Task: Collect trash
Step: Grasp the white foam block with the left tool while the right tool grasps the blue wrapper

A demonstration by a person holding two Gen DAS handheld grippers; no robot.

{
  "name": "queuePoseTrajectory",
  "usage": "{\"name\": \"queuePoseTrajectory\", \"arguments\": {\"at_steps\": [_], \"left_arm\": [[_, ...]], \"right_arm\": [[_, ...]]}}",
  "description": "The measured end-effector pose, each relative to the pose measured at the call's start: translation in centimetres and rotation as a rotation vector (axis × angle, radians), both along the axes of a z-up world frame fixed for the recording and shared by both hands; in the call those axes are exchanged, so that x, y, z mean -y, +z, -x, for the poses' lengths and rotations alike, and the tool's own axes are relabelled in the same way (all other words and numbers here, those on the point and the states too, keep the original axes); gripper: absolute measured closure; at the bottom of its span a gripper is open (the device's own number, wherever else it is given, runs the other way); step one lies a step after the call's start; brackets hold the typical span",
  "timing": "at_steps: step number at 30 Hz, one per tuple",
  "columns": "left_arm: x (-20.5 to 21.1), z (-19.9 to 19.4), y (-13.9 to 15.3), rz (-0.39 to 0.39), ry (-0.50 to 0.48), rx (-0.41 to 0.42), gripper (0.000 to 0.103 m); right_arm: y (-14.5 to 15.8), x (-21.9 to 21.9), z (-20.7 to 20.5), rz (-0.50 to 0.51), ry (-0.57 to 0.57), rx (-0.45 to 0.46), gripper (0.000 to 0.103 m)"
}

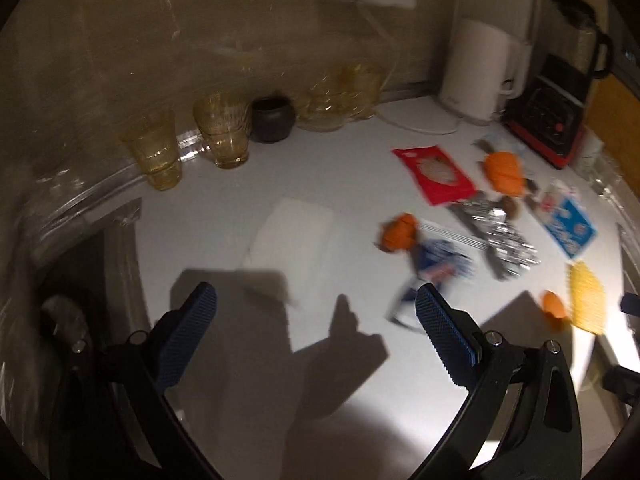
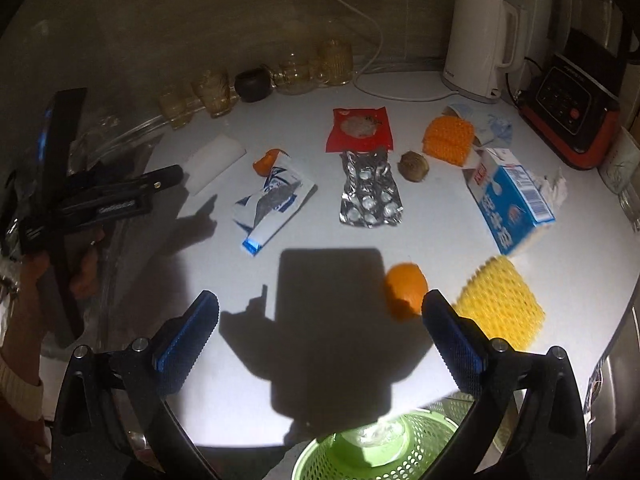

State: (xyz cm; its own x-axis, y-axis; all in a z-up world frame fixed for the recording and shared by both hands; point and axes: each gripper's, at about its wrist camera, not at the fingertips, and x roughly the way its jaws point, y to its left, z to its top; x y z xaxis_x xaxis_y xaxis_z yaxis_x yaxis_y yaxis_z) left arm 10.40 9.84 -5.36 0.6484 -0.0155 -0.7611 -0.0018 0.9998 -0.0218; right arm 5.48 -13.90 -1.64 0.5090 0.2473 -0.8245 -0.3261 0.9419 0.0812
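Observation:
Trash lies spread on the white counter (image 2: 304,92): a red packet (image 2: 360,129), a silver pill blister (image 2: 370,188), a blue-white wrapper (image 2: 276,202), orange peel (image 2: 406,286), yellow foam net (image 2: 502,302), orange foam net (image 2: 448,140), a blue milk carton (image 2: 510,200) and a white foam piece (image 2: 214,164). My right gripper (image 2: 320,328) is open and empty above the counter's front, beside the peel. My left gripper (image 1: 316,328) is open and empty, near the blue wrapper (image 1: 430,264); it also shows in the right wrist view (image 2: 120,196). A green basket (image 2: 376,446) sits below the right gripper.
Amber glasses (image 1: 224,132) and a dark bowl (image 1: 272,118) line the back wall. A white kettle (image 2: 478,44) and a red-black appliance (image 2: 568,108) stand at the back right. A sink edge (image 1: 100,264) is at the left.

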Motion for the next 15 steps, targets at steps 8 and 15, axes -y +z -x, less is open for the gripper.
{"name": "queuePoseTrajectory", "arguments": {"at_steps": [8,15], "left_arm": [[-3.0,-6.9,-4.8,0.02,-0.047,-0.099,0.008],[-2.4,-8.9,-6.3,-0.013,-0.099,-0.131,0.015]], "right_arm": [[-2.4,-2.6,-4.7,0.031,-0.042,-0.084,0.002],[-3.8,-4.2,-7.1,0.028,-0.083,-0.116,0.002]]}}
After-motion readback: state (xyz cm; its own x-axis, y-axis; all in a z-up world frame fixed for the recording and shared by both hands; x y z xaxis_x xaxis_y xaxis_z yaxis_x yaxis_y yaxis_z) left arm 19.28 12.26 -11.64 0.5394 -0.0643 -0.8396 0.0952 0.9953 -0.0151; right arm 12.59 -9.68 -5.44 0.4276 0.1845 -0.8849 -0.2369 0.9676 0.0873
